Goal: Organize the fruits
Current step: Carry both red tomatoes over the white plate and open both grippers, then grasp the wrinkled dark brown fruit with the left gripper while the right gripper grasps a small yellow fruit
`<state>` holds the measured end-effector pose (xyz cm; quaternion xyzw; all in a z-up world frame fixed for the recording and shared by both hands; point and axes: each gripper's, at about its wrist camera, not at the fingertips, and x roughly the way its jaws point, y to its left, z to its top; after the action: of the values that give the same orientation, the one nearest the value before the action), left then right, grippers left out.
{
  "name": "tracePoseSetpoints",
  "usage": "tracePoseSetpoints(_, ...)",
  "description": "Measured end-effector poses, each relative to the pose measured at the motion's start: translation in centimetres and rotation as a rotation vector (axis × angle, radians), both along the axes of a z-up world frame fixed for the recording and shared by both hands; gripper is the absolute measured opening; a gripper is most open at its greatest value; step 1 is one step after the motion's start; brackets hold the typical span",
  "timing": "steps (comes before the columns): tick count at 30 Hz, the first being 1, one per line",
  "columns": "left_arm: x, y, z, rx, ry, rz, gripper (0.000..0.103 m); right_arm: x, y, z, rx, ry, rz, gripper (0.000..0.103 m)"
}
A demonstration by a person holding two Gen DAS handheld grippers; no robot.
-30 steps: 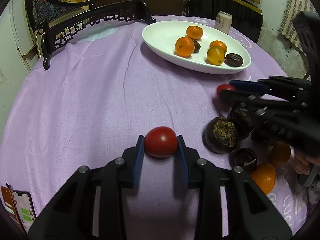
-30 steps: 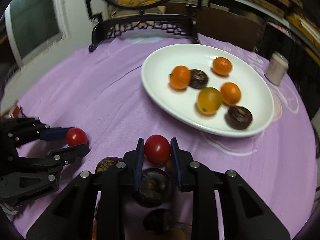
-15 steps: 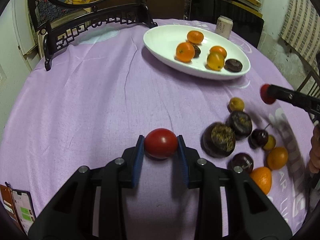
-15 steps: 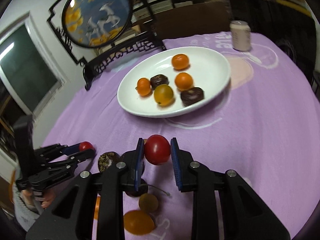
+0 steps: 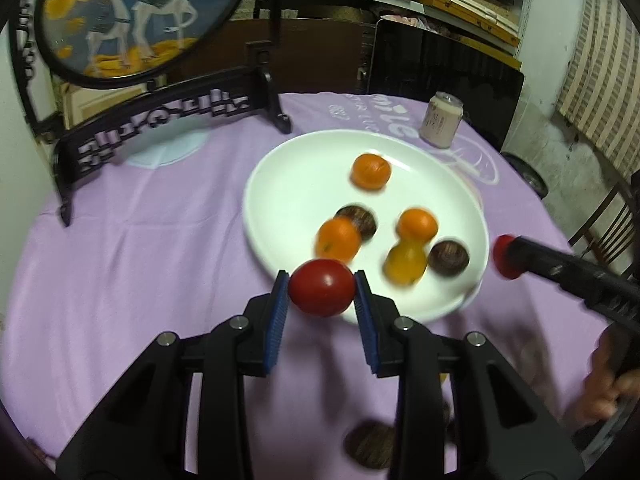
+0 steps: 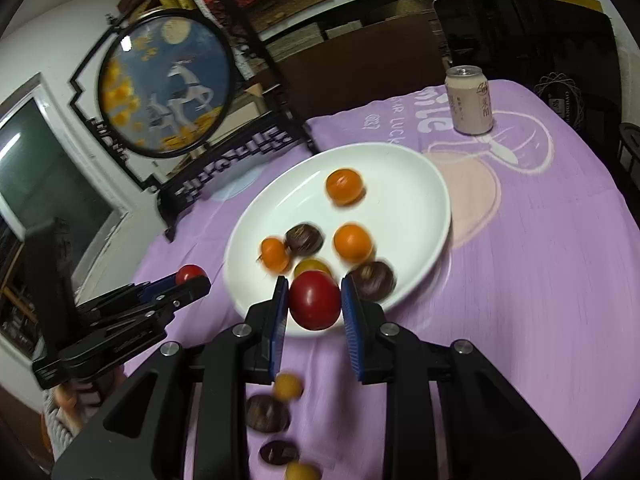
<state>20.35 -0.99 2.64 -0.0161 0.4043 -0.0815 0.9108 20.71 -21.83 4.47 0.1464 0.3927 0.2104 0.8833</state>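
Both grippers have lifted from the purple cloth toward the white plate, each clamped on a red tomato: left gripper, right gripper. Blurred fruit below is cut off; the plate's fruit smears.

Red tomatoes gripped; oranges on plate

Plate far half: bare but for one orange; room there
Near half: crowded with fruit cluster
Cloth left of plate: open
Behind plate: screen stand; can stands beside far rim
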Motion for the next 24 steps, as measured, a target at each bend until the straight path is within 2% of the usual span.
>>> tracePoseSetpoints(3,1.9,-1.1,-0.6,-0.007,0.004,-0.001,0.034,1.8,0.3,-1.0,-0.028,0.001,-0.043,0.028)
tracePoseSetpoints(5,2.4,-1.4,-0.9,-0.014,-0.007,0.005,0.051,2.6,0.1,-1.7,-0.002,0.008,-0.060,0.029)
tracePoseSetpoints(6,2.5,-1.4,-1.0,-0.017,-0.009,0.007,0.054,2.9,-0.1,-1.9,0.013,0.016,-0.062,0.029)
tracePoseSetpoints(13,2.4,-0.4,-1.4,-0.013,0.006,0.031,0.056,2.5,-1.9,-2.6,0.069,0.059,-0.084,0.029)
tracePoseSetpoints(17,0.7,0.4,-1.5,0.023,-0.003,0.053,0.063,0.9,-1.8,-2.6,0.053,0.060,-0.074,0.029)
tracePoseSetpoints(20,-1.1,1.2,-1.9,0.035,0.002,0.057,0.065,-0.6,-1.2,-2.6,0.030,0.058,-0.048,0.029)
tracePoseSetpoints(22,-2.2,1.7,-2.2,0.037,0.013,0.056,0.065,-1.7,-0.8,-2.5,0.013,0.045,-0.035,0.039)
tracePoseSetpoints(23,-2.9,1.8,-2.5,0.038,0.019,0.052,0.065,-2.3,-0.7,-2.4,0.002,0.035,-0.033,0.051)
tracePoseSetpoints(24,-3.4,1.9,-2.6,0.043,0.022,0.048,0.065,-2.9,-0.6,-2.4,-0.010,0.021,-0.035,0.056)
